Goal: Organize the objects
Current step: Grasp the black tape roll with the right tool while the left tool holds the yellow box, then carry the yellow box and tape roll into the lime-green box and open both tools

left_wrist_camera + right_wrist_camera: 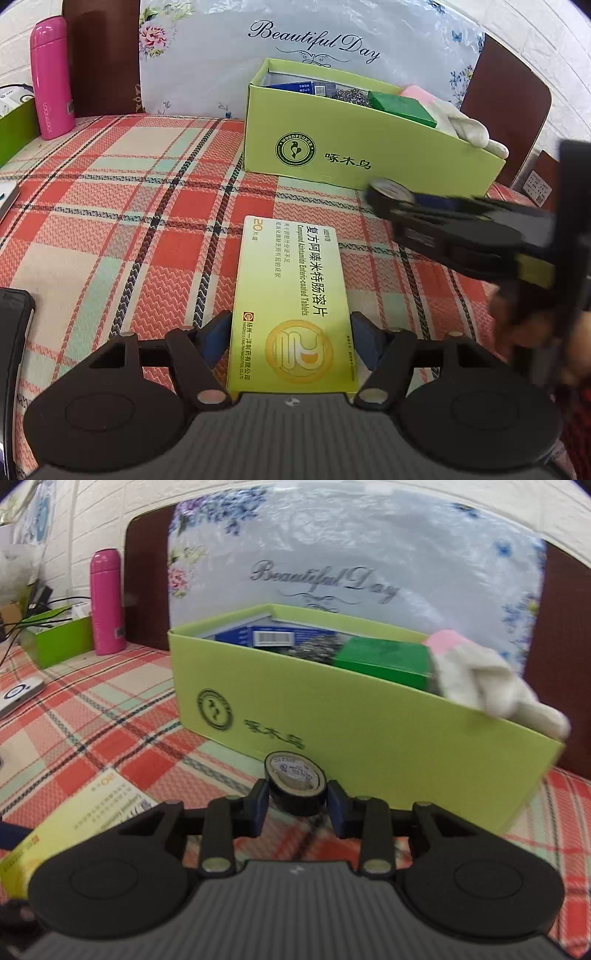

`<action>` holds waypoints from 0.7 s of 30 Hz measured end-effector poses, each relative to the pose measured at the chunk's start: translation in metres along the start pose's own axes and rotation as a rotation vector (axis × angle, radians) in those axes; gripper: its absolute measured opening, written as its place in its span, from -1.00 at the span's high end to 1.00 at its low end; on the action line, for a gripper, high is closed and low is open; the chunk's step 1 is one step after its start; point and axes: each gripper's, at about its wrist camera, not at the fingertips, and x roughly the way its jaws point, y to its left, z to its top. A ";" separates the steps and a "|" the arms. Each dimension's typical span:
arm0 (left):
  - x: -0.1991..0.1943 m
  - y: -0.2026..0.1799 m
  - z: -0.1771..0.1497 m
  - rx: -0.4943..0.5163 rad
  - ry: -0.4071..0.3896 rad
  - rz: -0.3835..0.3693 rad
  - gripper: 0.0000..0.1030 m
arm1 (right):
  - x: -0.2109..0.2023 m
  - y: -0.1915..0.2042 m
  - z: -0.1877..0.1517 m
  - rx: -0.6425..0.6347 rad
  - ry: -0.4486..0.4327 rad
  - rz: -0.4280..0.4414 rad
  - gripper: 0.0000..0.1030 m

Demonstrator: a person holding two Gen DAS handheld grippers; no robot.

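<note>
My left gripper (290,339) is shut on a yellow-green medicine box (290,295), which points toward the lime-green open box (362,147). My right gripper (295,801) is shut on a black roll of tape (295,782), held just in front of the lime box's front wall (369,731). The right gripper with the tape (391,190) also shows, blurred, at the right of the left wrist view. The medicine box (74,812) shows at the lower left of the right wrist view. The lime box holds a blue box (273,637), a green block (384,661), a scourer and a white glove (491,690).
A pink bottle (51,77) and a smaller green box (62,638) stand at the back left. A white device (18,696) lies on the plaid tablecloth (129,206). A floral "Beautiful Day" cushion (295,44) and brown chair backs stand behind the lime box.
</note>
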 end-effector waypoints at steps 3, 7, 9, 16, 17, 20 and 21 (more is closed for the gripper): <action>0.001 -0.007 -0.001 0.022 -0.001 0.021 -0.36 | -0.023 -0.018 -0.014 0.100 0.072 -0.086 0.36; -0.001 -0.020 -0.004 0.059 0.010 -0.036 -0.37 | -0.067 -0.030 -0.044 0.219 0.115 -0.095 0.35; 0.000 -0.030 -0.005 0.088 0.016 -0.042 -0.37 | -0.086 -0.026 -0.057 0.235 0.126 -0.049 0.35; 0.015 -0.039 0.008 0.072 0.015 0.018 -0.48 | -0.107 -0.023 -0.058 0.101 0.026 -0.026 0.25; 0.018 -0.040 0.010 0.069 0.013 0.026 -0.49 | -0.102 -0.023 -0.056 0.089 0.019 -0.023 0.25; 0.017 -0.043 0.010 0.093 0.020 0.018 -0.44 | -0.092 -0.023 -0.056 0.074 0.025 -0.019 0.25; 0.016 -0.043 0.008 0.102 0.021 0.009 -0.43 | -0.089 -0.023 -0.057 0.076 0.035 -0.021 0.25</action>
